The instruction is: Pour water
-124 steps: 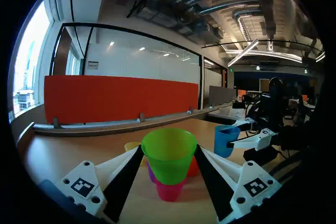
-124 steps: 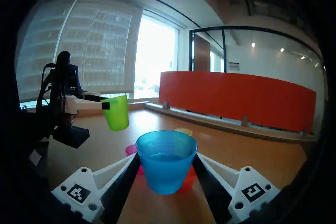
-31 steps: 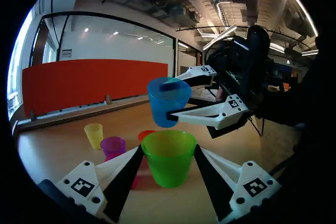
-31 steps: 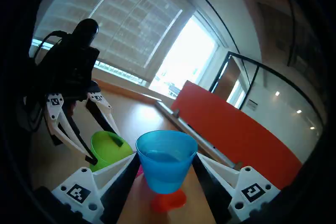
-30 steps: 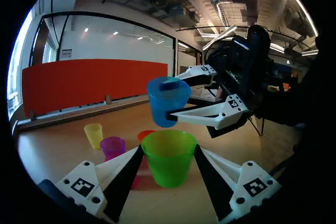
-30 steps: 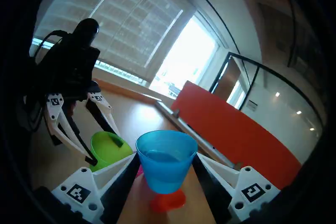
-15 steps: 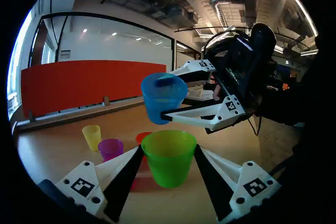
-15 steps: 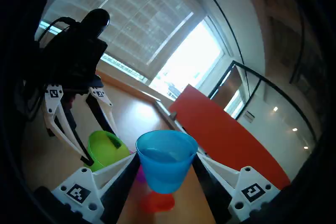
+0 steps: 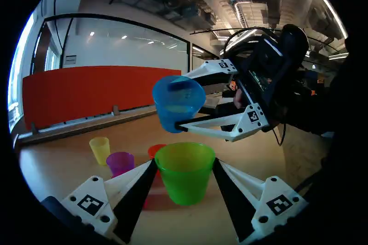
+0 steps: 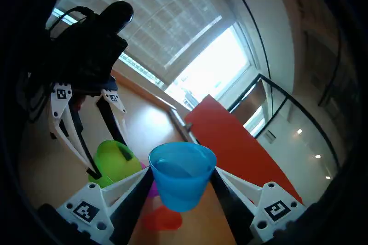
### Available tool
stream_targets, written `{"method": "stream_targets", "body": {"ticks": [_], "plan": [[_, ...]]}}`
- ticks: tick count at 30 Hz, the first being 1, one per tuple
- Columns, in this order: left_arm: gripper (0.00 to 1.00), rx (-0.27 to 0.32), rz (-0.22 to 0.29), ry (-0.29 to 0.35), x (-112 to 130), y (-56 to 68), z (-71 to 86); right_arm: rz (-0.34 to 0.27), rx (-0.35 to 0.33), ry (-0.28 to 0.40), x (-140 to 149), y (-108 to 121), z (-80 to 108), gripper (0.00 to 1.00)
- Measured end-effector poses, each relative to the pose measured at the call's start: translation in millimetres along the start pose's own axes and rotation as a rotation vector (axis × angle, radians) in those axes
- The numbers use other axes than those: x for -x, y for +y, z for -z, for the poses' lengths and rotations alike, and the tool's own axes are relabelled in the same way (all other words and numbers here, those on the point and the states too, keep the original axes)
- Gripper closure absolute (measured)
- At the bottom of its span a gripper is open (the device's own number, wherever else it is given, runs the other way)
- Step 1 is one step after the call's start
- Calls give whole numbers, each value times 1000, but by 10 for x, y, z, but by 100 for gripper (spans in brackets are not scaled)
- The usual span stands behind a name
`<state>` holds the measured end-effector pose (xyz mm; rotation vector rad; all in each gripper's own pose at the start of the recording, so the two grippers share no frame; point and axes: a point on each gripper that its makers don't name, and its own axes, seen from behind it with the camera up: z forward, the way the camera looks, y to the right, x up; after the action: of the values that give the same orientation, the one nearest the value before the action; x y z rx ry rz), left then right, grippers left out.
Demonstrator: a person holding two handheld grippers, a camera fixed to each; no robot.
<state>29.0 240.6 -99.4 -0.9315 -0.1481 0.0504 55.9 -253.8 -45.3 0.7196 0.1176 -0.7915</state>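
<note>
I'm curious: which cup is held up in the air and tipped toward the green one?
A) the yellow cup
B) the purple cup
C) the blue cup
C: in the left gripper view the right gripper holds the blue cup tilted and higher than the green cup, while the yellow cup and purple cup stand on the table.

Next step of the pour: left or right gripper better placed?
Right. The right gripper holds the blue cup with water, raised and tilted by the green cup; the left gripper holds that one upright.

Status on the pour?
Left hand-held gripper shut on green cup. Right hand-held gripper shut on blue cup, tilted, higher than it, water inside. Nothing between the cups.
</note>
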Motion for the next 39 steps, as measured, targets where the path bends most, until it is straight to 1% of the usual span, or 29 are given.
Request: {"method": "stream_targets", "body": {"ticks": [5,13,26,39], "plan": [[13,1,1,1,6,6,-8,21,-3,2,-17,18,12,12],[13,-3,0,2,11,-7,-17,80,-8,-4,-20,24,33,12],[13,-1,1,3,5,-8,-40,157,-13,-14,-23,59,43,12],[13,-1,3,2,10,-17,-46,221,-18,-18,-39,60,31,12]]}}
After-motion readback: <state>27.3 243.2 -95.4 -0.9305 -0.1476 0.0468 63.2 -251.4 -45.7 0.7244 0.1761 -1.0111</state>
